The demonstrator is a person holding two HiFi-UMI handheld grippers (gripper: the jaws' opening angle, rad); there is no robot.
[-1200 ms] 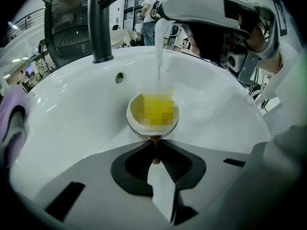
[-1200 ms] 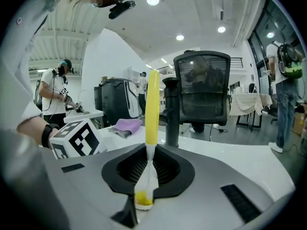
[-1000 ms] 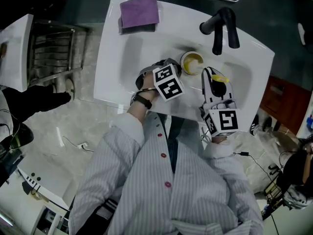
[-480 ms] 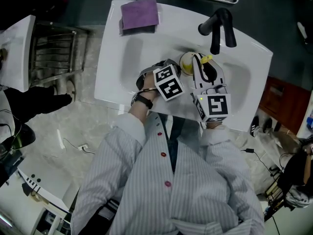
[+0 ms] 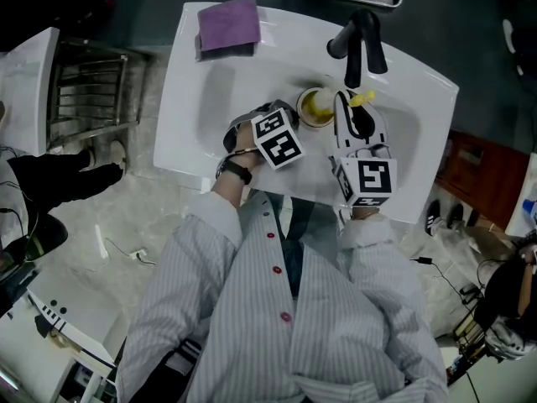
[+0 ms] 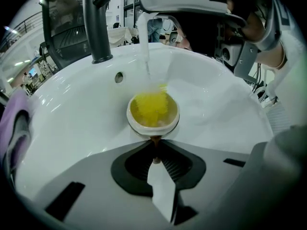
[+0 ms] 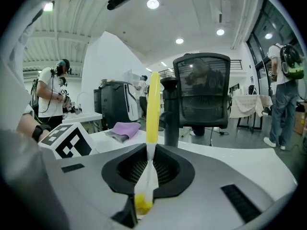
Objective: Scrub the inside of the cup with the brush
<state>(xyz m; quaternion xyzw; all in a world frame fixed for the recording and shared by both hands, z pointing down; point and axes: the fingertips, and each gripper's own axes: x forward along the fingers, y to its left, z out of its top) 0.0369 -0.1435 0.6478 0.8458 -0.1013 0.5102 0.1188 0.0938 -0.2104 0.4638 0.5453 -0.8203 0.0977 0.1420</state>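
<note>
support: white sink (image 5: 201, 99) | on rim: purple cloth (image 5: 228, 23), black faucet (image 5: 359, 36)

- Head view looks dim to me, black toward the corners; the white sink (image 5: 210, 99) is its brightest patch;
- Right gripper view: ceiling lights (image 7: 153, 4) glare overhead; edges bow hard;
- Left gripper view: yellow bristles (image 6: 151, 107) smeared by blur; soft sheen on the sink

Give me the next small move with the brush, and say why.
Probably circle the brush around the inner wall of the cup: its yellow bristles already sit inside, the right gripper is shut on its handle, and the left gripper steadies the cup in the sink.
</note>
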